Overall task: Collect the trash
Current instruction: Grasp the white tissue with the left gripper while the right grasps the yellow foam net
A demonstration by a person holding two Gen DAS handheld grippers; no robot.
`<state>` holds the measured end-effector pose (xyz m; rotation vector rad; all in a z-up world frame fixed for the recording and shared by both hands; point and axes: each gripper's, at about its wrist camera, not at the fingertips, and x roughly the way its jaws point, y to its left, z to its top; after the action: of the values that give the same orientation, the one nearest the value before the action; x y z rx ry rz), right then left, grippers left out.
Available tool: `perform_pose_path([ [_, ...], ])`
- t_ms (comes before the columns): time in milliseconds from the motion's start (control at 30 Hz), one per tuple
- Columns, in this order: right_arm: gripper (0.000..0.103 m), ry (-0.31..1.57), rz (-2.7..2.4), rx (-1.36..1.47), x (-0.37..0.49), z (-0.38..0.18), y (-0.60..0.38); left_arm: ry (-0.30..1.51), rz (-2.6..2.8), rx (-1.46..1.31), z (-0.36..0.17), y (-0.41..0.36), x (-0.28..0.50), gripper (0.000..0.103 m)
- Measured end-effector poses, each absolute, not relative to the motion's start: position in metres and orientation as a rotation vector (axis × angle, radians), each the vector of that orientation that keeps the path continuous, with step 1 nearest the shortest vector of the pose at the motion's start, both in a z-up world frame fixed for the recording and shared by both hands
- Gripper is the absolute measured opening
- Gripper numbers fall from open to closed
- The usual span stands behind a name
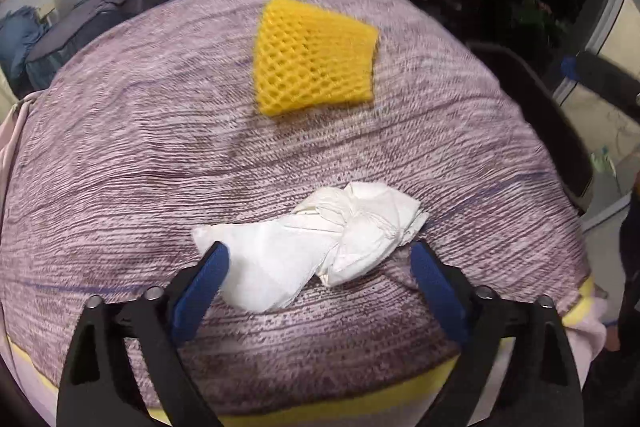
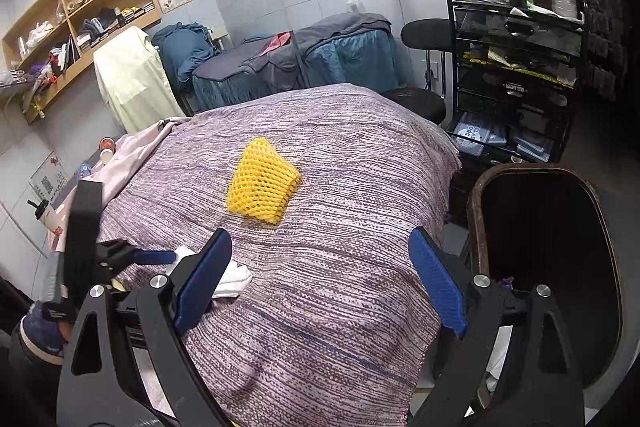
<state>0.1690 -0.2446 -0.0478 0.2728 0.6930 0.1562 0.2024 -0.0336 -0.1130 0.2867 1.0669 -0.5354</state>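
Crumpled white paper tissue (image 1: 316, 247) lies between the left gripper (image 1: 318, 259)'s parted jaws on the purple woven bed cover (image 1: 160, 167), unclamped. Closing too low could pinch cover with it. Right gripper (image 2: 320, 257) jaws gape empty.

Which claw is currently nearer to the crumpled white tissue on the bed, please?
The left claw: its open fingers straddle the crumpled white tissue. The right claw hangs open beside it, toward the bin.
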Motion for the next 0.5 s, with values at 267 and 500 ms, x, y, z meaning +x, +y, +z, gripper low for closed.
perform_pose_path([
  [267, 0.089, 0.716, 0.188, 0.240, 0.188, -0.050, -0.229, 1.100, -0.558, 0.239, -0.115, -0.033, 0.226, 0.032],
  [500, 0.089, 0.790, 0.251, 0.159, 0.224, -0.059, -0.201, 1.025, -0.556, 0.173, -0.101, -0.017, 0.224, 0.016],
])
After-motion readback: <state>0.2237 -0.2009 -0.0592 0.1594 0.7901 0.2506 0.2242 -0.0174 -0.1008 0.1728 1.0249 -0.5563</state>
